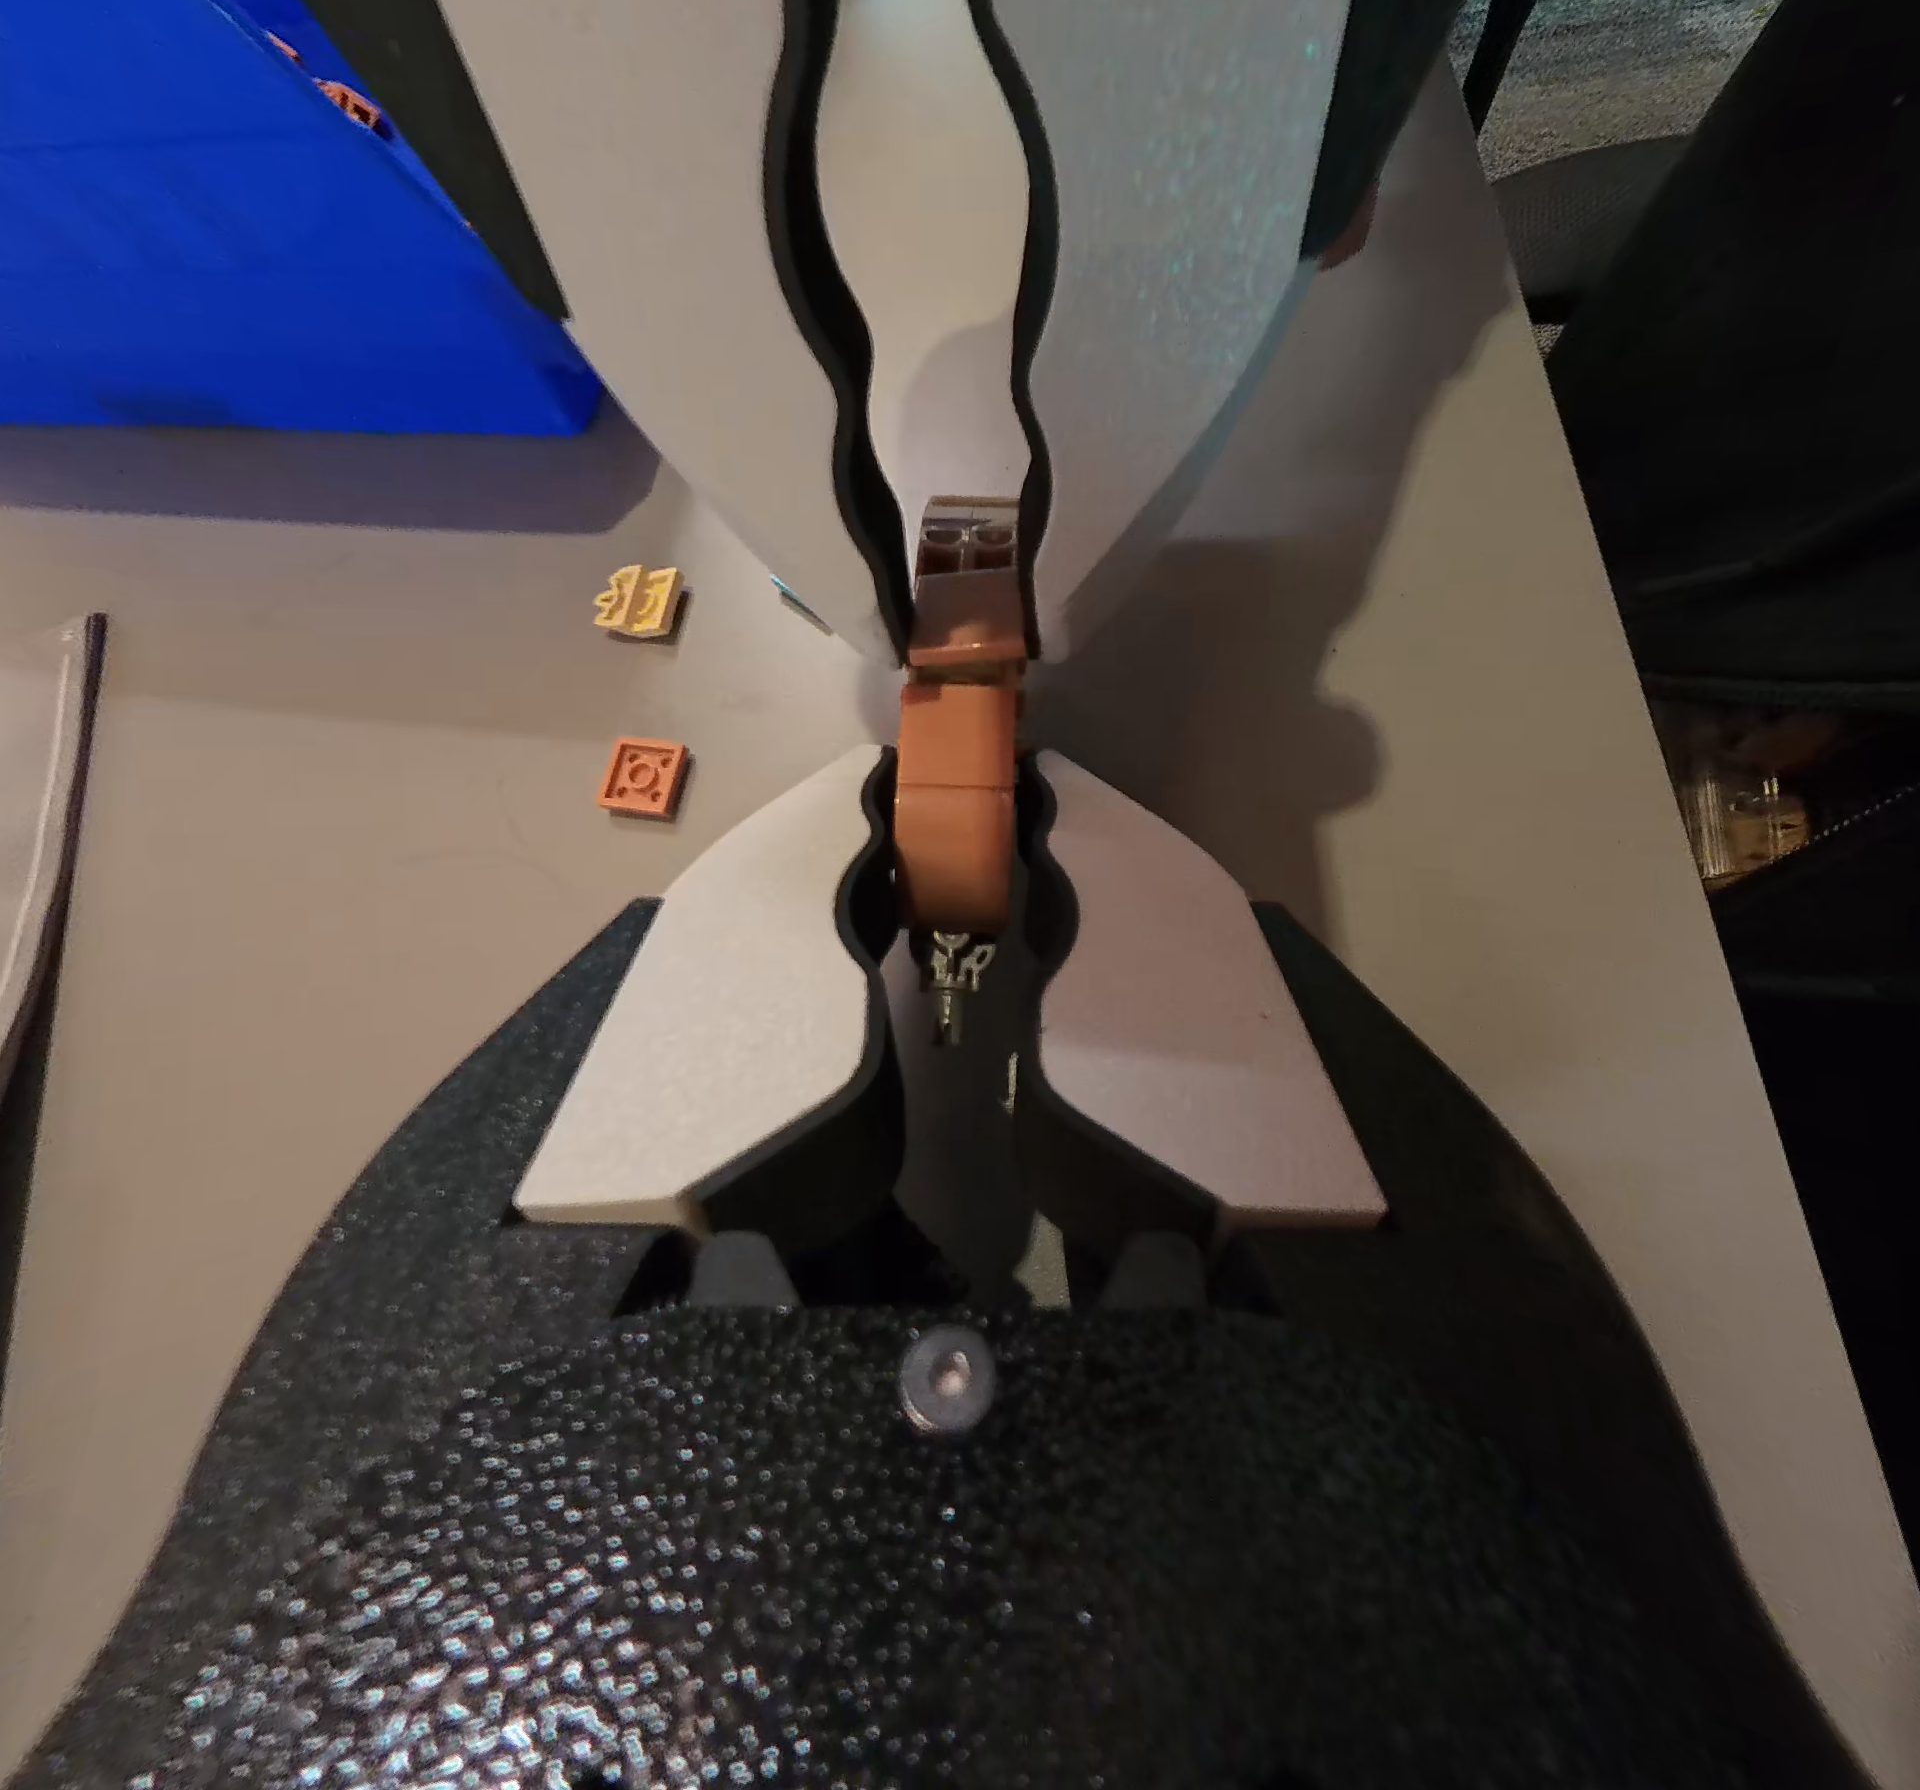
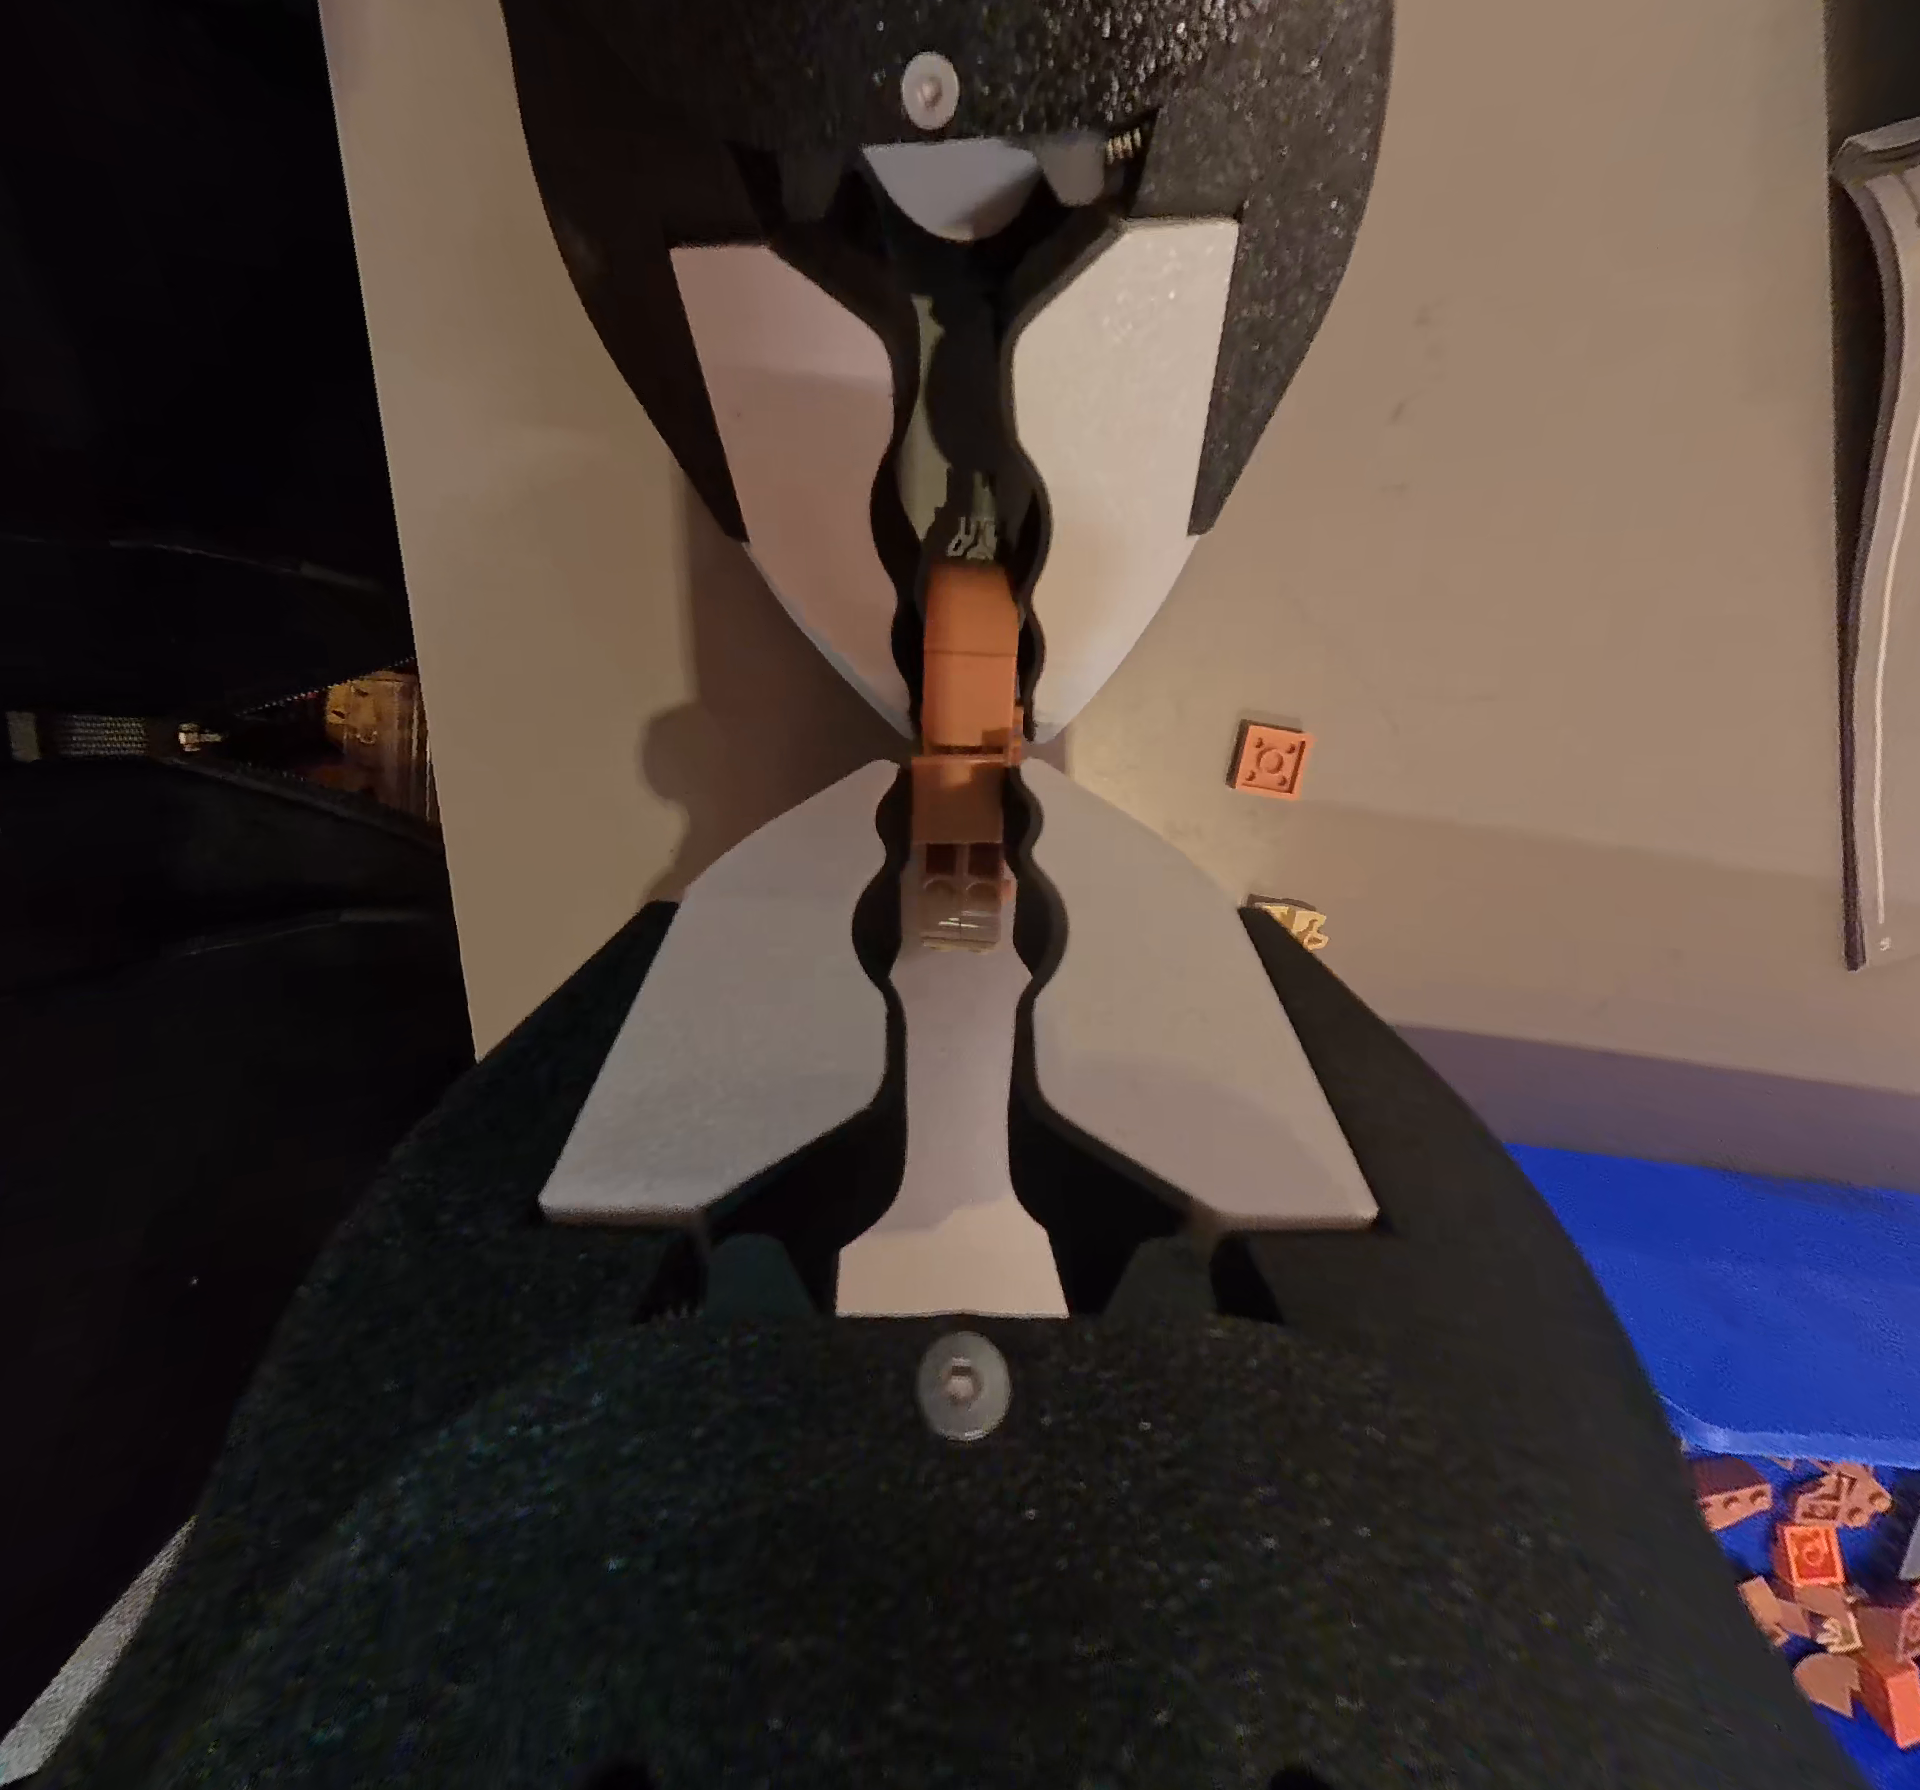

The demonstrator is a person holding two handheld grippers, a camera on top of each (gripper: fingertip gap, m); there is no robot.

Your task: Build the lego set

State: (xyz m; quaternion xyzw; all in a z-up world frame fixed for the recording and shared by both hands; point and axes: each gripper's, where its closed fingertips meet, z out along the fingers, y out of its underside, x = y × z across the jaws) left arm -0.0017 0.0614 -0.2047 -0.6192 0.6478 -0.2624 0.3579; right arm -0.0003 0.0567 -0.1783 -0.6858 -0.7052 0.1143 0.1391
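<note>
My left gripper (image 1: 956,774) is shut on an orange-brown curved lego assembly (image 1: 954,805) with a small dark part behind it. My right gripper (image 1: 966,649) comes in from the top, tip to tip with the left, shut on a dark brown and tan brick piece (image 1: 966,587). The two pieces meet end to end between the fingertips, above the grey table (image 1: 364,909). In the right wrist view my right gripper (image 2: 956,784) holds the brown and tan piece (image 2: 956,867), and the left gripper (image 2: 971,722) holds the orange assembly (image 2: 966,649) opposite.
A loose orange square plate (image 1: 644,779) and a small tan piece (image 1: 639,602) lie on the table to the left. A blue bin (image 1: 208,234) holds several brown and orange bricks (image 2: 1818,1574). A booklet (image 1: 42,805) lies at the far left. The table edge (image 1: 1621,701) runs on the right, with dark bags beyond. Both grippers' tips are close together, under 4 cm apart. The loose orange square plate (image 1: 644,779) lies around 6 cm away from my left fingertips. Look for it in the right wrist view (image 2: 1267,755) too.
</note>
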